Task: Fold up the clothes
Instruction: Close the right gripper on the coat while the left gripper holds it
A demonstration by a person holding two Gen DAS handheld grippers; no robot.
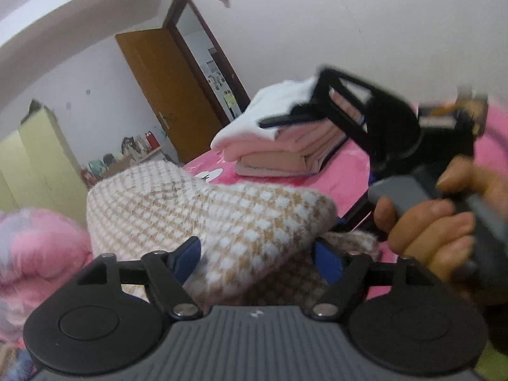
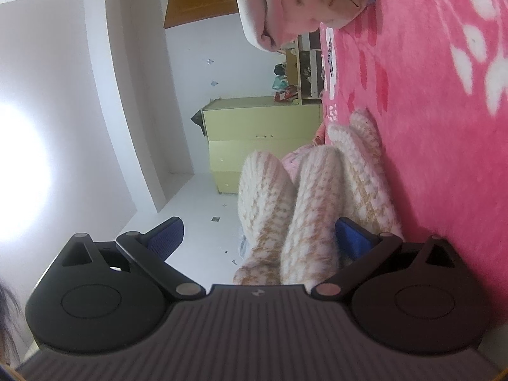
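A beige-and-white knit garment (image 1: 222, 209) lies bunched on the pink bedspread (image 1: 343, 177). In the left wrist view my left gripper (image 1: 258, 255) stands open, with the knit bulging between its blue pads (image 1: 190, 250) but not clamped. Seen from the right wrist, my right gripper (image 2: 260, 238) is open too. Two rolled folds of the knit garment (image 2: 285, 209) lie between its jaws, against the right pad (image 2: 352, 238) only. A hand (image 1: 438, 222) holds the right gripper's grey handle (image 1: 397, 190) above the bed, beyond the knit.
A stack of folded clothes (image 1: 273, 146), white over pink and beige, sits further back on the bed; it appears again as the stack (image 2: 285, 0). A fluffy pink blanket (image 1: 38, 247) lies left. Beyond the bed are a brown door (image 1: 165, 95) and a yellow-green cabinet (image 2: 260, 127).
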